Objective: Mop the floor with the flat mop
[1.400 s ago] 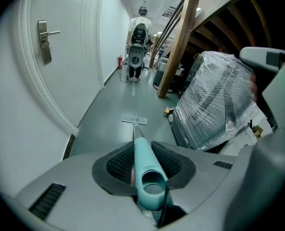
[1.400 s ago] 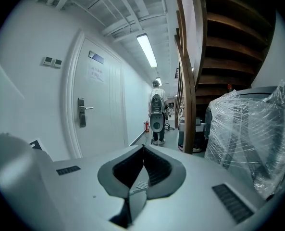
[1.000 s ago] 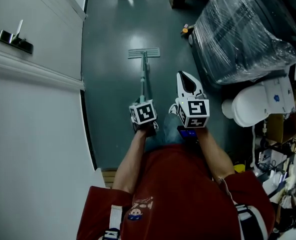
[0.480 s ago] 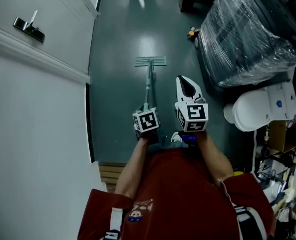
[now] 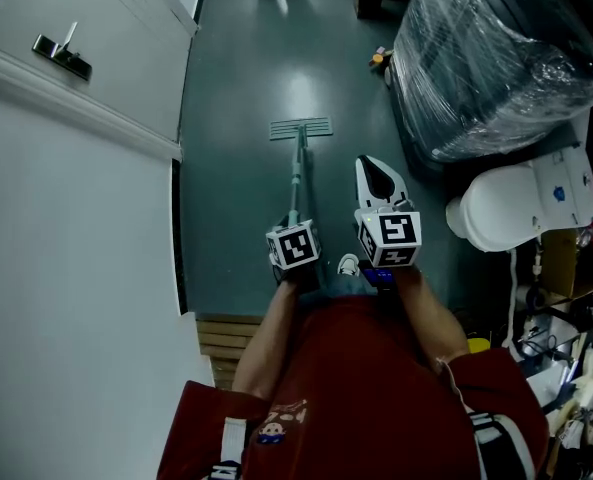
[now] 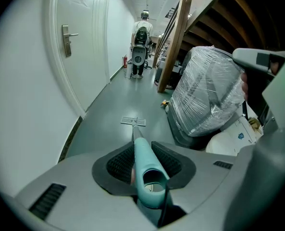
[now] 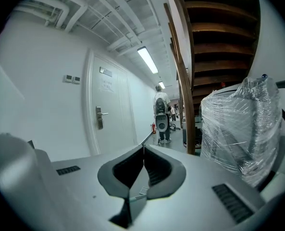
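Note:
A flat mop lies with its pale head (image 5: 300,128) on the dark green floor ahead of me, also seen small in the left gripper view as the mop head (image 6: 133,121). Its teal handle (image 5: 296,183) runs back to my left gripper (image 5: 293,230), which is shut on the handle's upper end (image 6: 145,170). My right gripper (image 5: 375,170) hovers to the right of the handle, apart from it, pointing forward and up. Its jaws meet at the tips with nothing between them (image 7: 143,147).
A white wall with a door and lever handle (image 5: 60,56) runs along the left. A large plastic-wrapped bundle (image 5: 491,53) and a white toilet-like unit (image 5: 516,203) stand at the right. A person (image 6: 141,44) with equipment stands far down the corridor. Wooden step edge (image 5: 222,340) lies by my feet.
The mop head and both grippers shifted slightly in view as my head moved; the left gripper keeps hold of the handle and the right stays beside it.

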